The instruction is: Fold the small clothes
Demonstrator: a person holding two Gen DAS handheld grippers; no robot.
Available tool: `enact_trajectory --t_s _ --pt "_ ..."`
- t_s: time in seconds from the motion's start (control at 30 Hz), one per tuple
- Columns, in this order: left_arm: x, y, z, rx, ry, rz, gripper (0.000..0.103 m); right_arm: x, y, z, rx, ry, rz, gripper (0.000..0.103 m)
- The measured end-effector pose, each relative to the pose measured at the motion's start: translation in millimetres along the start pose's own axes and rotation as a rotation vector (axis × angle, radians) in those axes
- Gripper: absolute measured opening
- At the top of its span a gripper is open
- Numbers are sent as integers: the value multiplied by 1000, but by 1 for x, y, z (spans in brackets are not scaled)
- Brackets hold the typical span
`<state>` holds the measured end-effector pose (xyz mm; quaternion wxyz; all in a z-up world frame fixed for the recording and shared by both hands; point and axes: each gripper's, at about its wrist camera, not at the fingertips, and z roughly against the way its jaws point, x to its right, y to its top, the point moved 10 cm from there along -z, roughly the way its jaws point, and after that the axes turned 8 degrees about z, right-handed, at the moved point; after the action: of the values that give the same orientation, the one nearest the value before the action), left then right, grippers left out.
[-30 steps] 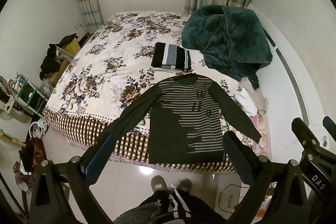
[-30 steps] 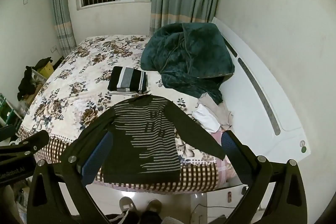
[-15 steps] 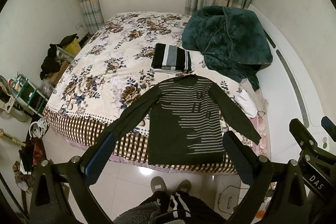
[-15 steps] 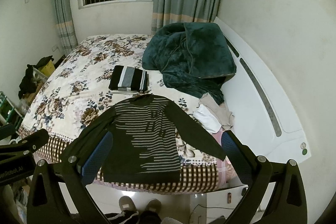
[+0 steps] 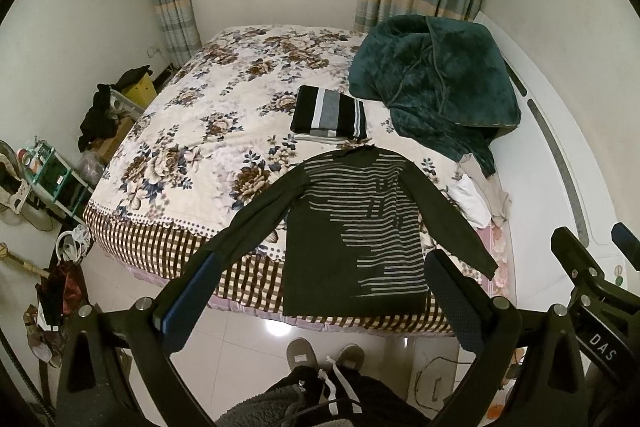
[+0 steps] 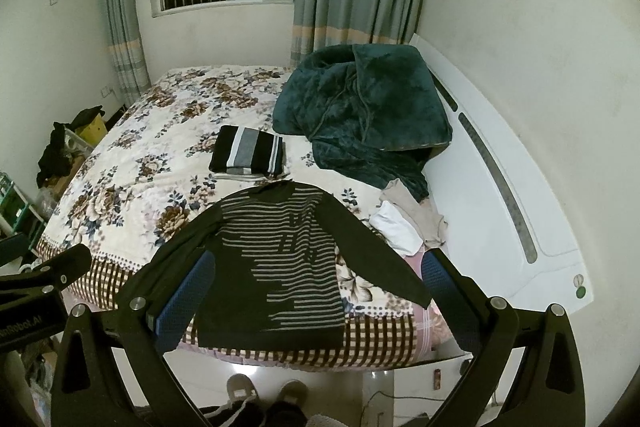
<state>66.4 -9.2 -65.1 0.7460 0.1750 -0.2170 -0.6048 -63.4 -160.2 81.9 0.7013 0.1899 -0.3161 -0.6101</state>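
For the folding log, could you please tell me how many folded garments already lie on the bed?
1 for certain: a folded black, grey and white striped garment beyond the spread dark striped sweater. Something pale peeks from under it, perhaps another.

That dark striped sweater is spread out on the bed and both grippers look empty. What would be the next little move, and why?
Probably lower the left gripper to the sweater and pinch its left sleeve. The sweater lies flat, sleeves spread, and both the left and the right gripper hang open above it, holding nothing.
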Motion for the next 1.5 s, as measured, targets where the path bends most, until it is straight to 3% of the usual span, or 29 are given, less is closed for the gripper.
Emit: enact_trajectory --t_s 0.3,1.5 --pt "-1 11 0 2 1 7 103 -10 16 8 4 2 5 103" --pt "-12 7 1 6 -6 11 103 -15 16 11 3 3 5 103"
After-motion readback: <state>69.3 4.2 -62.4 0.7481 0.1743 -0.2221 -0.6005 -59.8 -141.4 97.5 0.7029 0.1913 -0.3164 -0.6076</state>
